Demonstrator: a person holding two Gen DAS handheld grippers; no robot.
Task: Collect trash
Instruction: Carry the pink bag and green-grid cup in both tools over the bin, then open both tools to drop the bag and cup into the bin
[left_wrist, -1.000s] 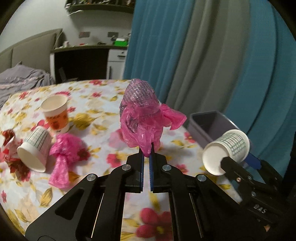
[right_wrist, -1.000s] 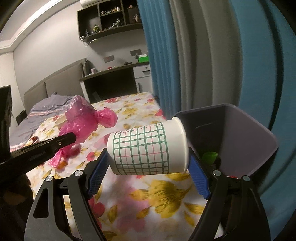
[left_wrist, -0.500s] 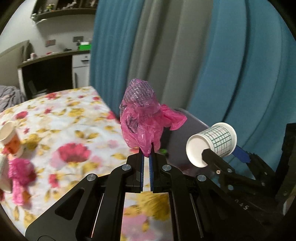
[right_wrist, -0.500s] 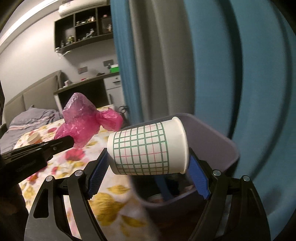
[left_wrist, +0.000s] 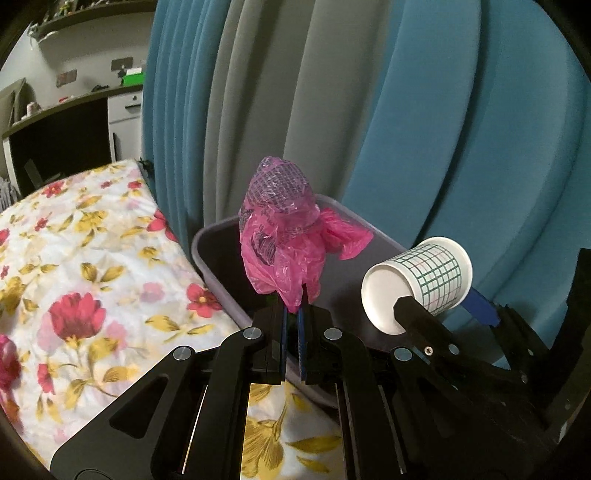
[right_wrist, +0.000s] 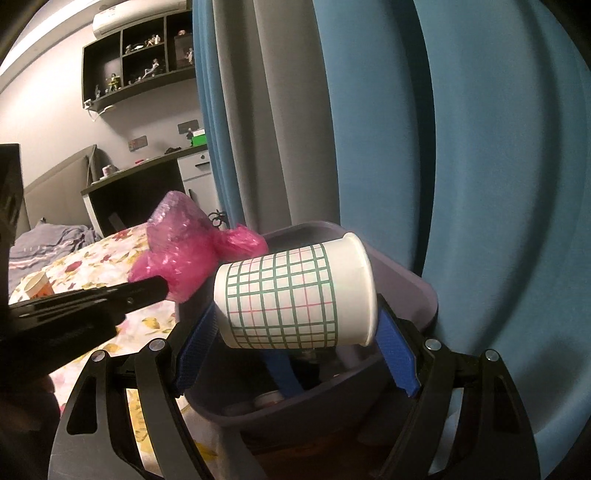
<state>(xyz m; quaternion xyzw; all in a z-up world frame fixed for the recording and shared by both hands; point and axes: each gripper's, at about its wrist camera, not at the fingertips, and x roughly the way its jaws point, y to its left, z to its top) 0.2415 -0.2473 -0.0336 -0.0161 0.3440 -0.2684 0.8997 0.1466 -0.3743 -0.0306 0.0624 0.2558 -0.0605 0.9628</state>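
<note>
left gripper (left_wrist: 291, 314): jaws together, clamped on the low tip of 1 pink bag (left_wrist: 284, 243); bag sticks up above the pads
pink bag: crumpled, held in the air over the near rim of the bin (left_wrist: 207, 243); right wrist view has it (right_wrist: 181, 258) left of the cup, beside the bin
right gripper (right_wrist: 295, 328): jaws wide, clamped on 1 cup (right_wrist: 295, 295), a blue pad at the base and a blue pad at the rim
cup: white paper with a green grid, lying sideways, mouth to the right in the right wrist view; held above the open bin; in the left wrist view (left_wrist: 417, 284) its mouth faces the camera
bin: 1, grey, open top, beside the table edge, against the curtain; some items inside, too dark to tell
table (left_wrist: 74, 258): floral cloth; 1 more cup (right_wrist: 35, 288) stands far left
curtain (left_wrist: 443, 129): blue and grey folds behind the bin
count: 2 grippers, 2 cups, 1 bag, 1 bin
</note>
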